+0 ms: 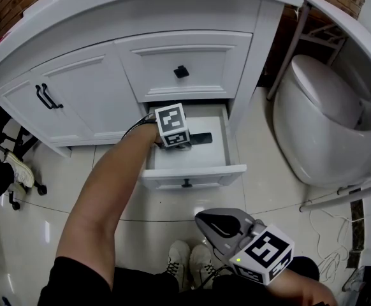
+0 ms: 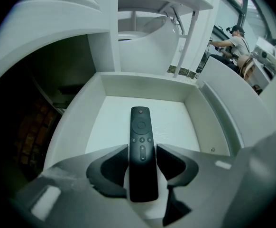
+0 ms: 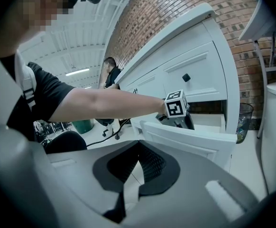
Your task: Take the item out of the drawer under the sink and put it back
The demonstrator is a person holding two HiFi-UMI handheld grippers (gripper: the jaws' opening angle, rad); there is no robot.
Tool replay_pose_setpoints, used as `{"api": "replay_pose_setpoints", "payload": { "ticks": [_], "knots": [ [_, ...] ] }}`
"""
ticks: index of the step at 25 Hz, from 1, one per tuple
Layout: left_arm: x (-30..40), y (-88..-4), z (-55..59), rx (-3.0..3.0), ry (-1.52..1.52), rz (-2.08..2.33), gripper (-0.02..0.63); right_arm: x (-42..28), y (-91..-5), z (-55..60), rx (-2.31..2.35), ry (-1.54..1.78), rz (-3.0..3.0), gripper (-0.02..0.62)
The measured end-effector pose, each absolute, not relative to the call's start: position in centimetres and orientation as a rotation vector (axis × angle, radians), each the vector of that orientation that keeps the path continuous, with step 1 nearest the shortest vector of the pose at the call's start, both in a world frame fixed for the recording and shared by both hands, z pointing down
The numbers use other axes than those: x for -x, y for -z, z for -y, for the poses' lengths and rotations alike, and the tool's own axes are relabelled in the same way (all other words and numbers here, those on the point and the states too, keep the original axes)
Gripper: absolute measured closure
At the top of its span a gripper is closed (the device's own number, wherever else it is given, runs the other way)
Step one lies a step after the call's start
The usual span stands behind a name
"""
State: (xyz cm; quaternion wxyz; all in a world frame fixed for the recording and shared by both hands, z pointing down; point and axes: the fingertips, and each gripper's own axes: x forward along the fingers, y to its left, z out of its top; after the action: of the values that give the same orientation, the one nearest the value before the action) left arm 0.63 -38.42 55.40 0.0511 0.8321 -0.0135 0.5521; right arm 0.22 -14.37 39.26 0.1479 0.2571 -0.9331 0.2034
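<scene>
The bottom drawer (image 1: 192, 174) of the white sink cabinet stands pulled out. A slim black remote (image 2: 141, 125) lies flat on its white floor, buttons up. My left gripper (image 2: 142, 148) reaches steeply down into the drawer, its jaws open on either side of the remote's near end without clamping it. In the head view the left gripper (image 1: 193, 139) sits over the remote (image 1: 203, 137) at the drawer's back. My right gripper (image 3: 138, 144) hangs shut and empty in front of the drawer, low in the head view (image 1: 203, 220). The drawer front (image 3: 190, 137) faces it.
The upper drawer with a black knob (image 1: 181, 71) is closed, as is the cabinet door with black handles (image 1: 48, 97). A white toilet (image 1: 319, 120) stands right of the cabinet. My shoes (image 1: 189, 257) are on the tiled floor, with cables (image 1: 326, 234) at the right.
</scene>
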Motion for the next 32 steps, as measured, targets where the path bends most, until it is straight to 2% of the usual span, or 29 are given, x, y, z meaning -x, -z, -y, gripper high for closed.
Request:
{"api": "replay_pose_setpoints", "payload": {
  "ticks": [2, 10, 23, 32],
  "knots": [
    [-0.7, -55.3, 38.5, -2.541, -1.673, 0.059, 0.432, -0.2, -39.3, 14.3, -0.738, -0.583, 2.68, 0.592],
    [-1.0, -53.7, 38.9, -2.609, -1.639, 0.164, 0.437, -0.7, -39.2, 14.4, -0.779, -0.556, 2.676, 0.592],
    [0.2, -41.9, 36.5, -2.804, -1.48, 0.375, 0.437, -0.8, -37.5, 12.8, -0.846, -0.476, 2.717, 0.592],
    [1.9, -33.8, 30.8, -2.975, -1.198, 0.613, 0.437, -1.0, -34.0, 11.3, -0.91, -0.402, 2.785, 0.592]
  ]
}}
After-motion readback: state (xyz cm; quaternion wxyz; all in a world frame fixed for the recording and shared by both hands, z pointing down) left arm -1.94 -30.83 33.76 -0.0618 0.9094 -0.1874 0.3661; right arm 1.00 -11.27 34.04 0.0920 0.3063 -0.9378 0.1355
